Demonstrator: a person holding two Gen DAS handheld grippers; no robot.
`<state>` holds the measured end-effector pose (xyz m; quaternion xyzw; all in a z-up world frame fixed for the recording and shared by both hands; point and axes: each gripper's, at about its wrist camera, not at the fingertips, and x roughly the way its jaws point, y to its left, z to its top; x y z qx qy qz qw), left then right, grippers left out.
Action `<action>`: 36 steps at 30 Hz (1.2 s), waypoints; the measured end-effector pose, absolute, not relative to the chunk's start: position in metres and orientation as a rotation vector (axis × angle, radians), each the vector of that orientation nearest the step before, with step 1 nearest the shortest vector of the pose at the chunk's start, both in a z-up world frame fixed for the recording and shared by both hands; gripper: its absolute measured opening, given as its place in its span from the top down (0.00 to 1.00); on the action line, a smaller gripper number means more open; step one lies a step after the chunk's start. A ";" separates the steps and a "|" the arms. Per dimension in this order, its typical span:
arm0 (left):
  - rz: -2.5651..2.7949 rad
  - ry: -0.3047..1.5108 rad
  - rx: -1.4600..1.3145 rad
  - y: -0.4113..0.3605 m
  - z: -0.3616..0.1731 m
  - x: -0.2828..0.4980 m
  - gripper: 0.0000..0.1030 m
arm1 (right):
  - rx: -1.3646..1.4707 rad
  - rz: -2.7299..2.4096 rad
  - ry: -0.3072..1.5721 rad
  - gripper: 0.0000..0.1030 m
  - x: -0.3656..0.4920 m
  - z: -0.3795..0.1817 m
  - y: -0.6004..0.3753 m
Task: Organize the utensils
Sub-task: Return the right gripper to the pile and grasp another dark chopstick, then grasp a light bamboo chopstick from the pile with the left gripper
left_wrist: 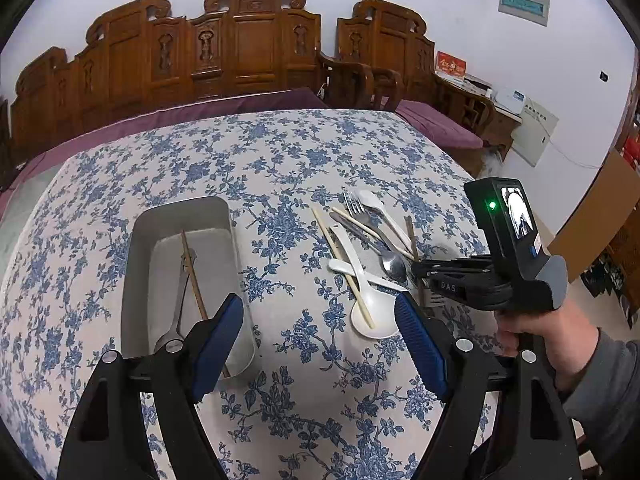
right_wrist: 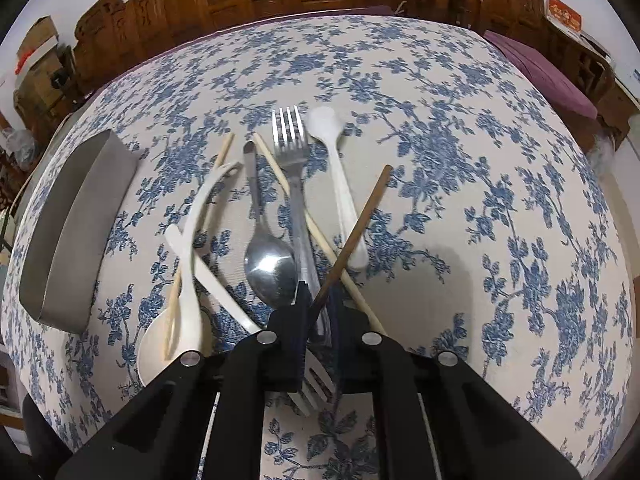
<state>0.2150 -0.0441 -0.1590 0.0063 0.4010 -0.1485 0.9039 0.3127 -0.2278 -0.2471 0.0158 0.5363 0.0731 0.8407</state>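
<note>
Dark chopstick pinched in right gripper, above utensil pile

Even indoor light, sharp, edges bowed by fisheye

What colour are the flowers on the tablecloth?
Blue, on a pale cream tablecloth. The right wrist view shows them best.

Table draped in blue-flowered cloth. At nine o'clock in the left wrist view, grey tray. At three o'clock, pile of utensils: metal fork, metal spoon, white plastic spoons, pale chopsticks.
</note>
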 end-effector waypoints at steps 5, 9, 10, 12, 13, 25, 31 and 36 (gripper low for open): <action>-0.305 0.839 0.020 -0.048 -0.164 0.214 0.27 | 0.028 0.163 1.135 0.92 0.311 -0.247 -0.228; -0.302 0.850 0.026 -0.051 -0.169 0.216 0.27 | 0.042 0.185 1.112 0.95 0.303 -0.238 -0.234; -0.301 0.852 0.027 -0.052 -0.170 0.216 0.27 | 0.044 0.192 1.106 0.95 0.301 -0.235 -0.235; -0.302 0.858 0.025 -0.054 -0.172 0.217 0.27 | 0.051 0.209 1.087 0.95 0.293 -0.227 -0.240; -0.302 0.861 0.025 -0.055 -0.173 0.218 0.27 | 0.056 0.222 1.073 0.95 0.287 -0.222 -0.244; -0.326 0.949 0.003 -0.080 -0.198 0.251 0.42 | 0.052 0.294 0.965 0.95 0.244 -0.182 -0.274; -0.324 1.019 -0.017 -0.093 -0.218 0.273 0.50 | 0.056 0.329 0.940 0.94 0.237 -0.174 -0.277; -0.325 1.039 -0.001 -0.105 -0.224 0.283 0.52 | 0.054 0.334 0.924 0.94 0.236 -0.169 -0.280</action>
